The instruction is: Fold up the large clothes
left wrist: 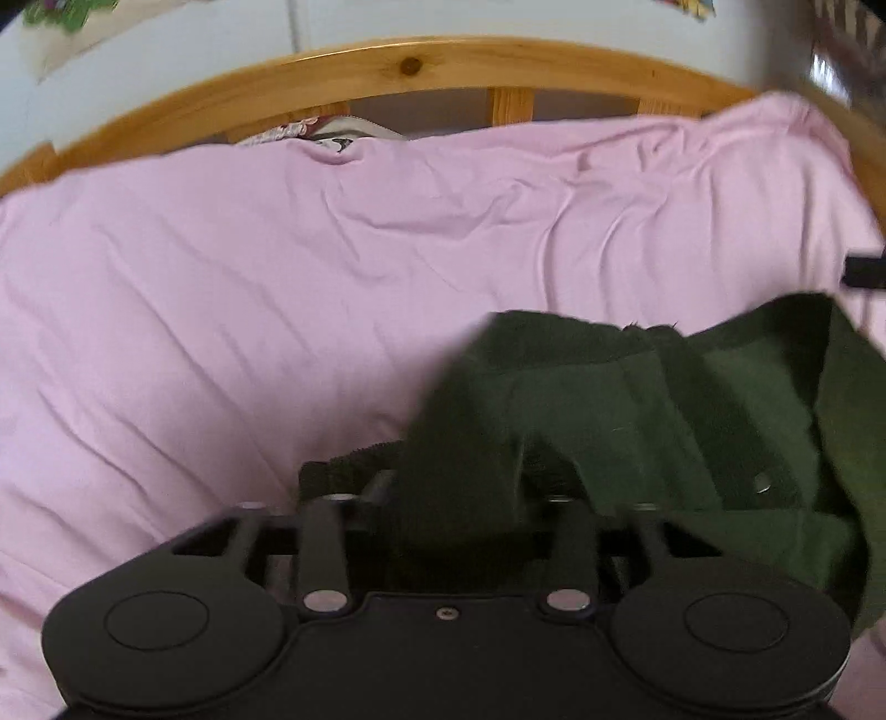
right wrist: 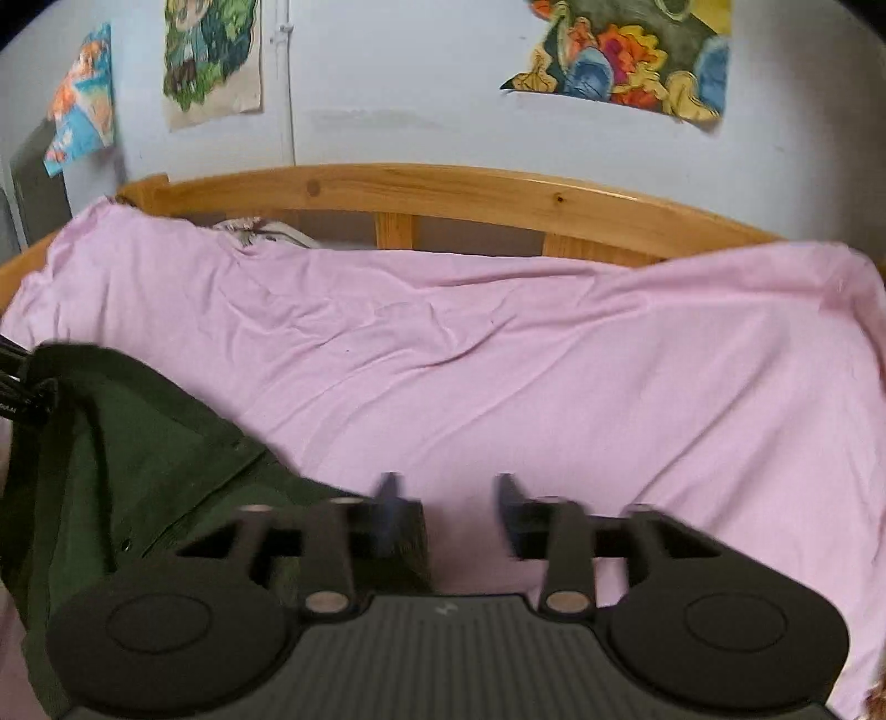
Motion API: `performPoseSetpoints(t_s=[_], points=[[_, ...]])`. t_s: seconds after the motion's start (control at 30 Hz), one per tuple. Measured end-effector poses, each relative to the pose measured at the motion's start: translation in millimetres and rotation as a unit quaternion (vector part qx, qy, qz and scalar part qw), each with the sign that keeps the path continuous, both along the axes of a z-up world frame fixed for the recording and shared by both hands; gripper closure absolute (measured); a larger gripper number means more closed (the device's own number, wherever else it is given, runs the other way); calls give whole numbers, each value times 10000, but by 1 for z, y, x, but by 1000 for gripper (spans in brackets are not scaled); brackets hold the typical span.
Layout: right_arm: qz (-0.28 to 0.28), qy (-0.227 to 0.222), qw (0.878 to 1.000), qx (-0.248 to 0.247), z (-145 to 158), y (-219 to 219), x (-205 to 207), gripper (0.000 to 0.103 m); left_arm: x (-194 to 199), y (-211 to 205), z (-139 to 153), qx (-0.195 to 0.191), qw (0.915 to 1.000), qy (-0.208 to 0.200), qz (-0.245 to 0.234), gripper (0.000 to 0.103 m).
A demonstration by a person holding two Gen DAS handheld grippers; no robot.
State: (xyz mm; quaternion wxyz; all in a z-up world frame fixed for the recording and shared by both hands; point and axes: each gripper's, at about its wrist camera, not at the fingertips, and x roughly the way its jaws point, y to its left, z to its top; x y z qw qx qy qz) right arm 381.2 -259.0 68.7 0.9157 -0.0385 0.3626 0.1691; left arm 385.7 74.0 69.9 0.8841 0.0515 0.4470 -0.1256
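A dark green garment [left wrist: 692, 399] lies crumpled on the pink sheet [left wrist: 221, 288], at the lower right of the left wrist view. A fold of it drapes over and between the fingers of my left gripper [left wrist: 470, 490]. Those jaws stand apart and I see no pads pressing the cloth; the right finger is hidden under it. In the right wrist view the green garment [right wrist: 144, 454] fills the lower left. My right gripper [right wrist: 449, 498] is open over bare sheet just right of the garment's edge, with nothing between its fingers.
The pink sheet [right wrist: 609, 376] covers a bed with a curved wooden frame [right wrist: 443, 194] at the far side. A patterned pillow [right wrist: 260, 232] peeks out behind the sheet. Posters [right wrist: 626, 50] hang on the pale wall. A black part of the other gripper [right wrist: 16, 393] shows at the left edge.
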Motion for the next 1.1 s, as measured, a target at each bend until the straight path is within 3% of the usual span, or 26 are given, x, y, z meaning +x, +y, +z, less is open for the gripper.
performPoseSetpoints(t_s=[0.07, 0.13, 0.2, 0.3, 0.4, 0.47, 0.5, 0.53, 0.57, 0.6, 0.63, 0.67, 0.73, 0.87, 0.97, 1.1], points=[[33, -102, 9993, 371, -3, -21, -10, 27, -12, 13, 4, -239, 9995, -188, 107, 19], [149, -171, 9970, 739, -7, -38, -20, 11, -25, 29, 12, -487, 9974, -433, 304, 11], [343, -253, 9959, 798, -11, -44, -33, 6, -42, 44, 19, -717, 9945, -582, 486, 6], [581, -446, 9964, 433, -21, -32, -58, 3, -67, 62, 18, -960, 9899, -738, 735, 1], [666, -666, 9954, -149, -29, -10, -70, 3, -85, 68, 3, -923, 9907, -598, 795, 1], [845, -802, 9921, -473, -37, 5, -74, 7, -94, 63, -15, -730, 9932, -408, 805, 9], [905, -832, 9903, -647, -41, 13, -75, 17, -97, 57, -26, -553, 9949, -304, 791, 15], [992, -835, 9882, -810, -44, 18, -76, 33, -98, 53, -34, -429, 9956, -234, 794, 29], [1043, -781, 9870, -939, -49, 24, -75, 46, -98, 47, -45, -311, 9960, -132, 824, 52], [1039, -688, 9860, -1106, -53, 27, -73, 78, -98, 45, -52, -286, 9956, -40, 896, 68], [979, -623, 9855, -1240, -55, 29, -72, 92, -97, 45, -58, -408, 9945, 47, 963, 94], [897, -650, 9862, -1228, -53, 28, -74, 98, -98, 45, -60, -532, 9928, 11, 1074, 96], [548, -865, 9899, -981, -40, 19, -77, 100, -104, 43, -57, -516, 9914, -169, 1191, 99], [-726, -1046, 9918, 89, -4, -31, -76, 100, -114, 45, -51, -405, 9920, -298, 1160, 100], [-1730, -517, 9795, 895, -13, -78, -59, 100, -116, 53, -54, -564, 9899, -195, 1289, 100], [-2275, 228, 9695, 880, -55, -88, -43, 99, -117, 52, -57, -592, 9892, -188, 1327, 100]])
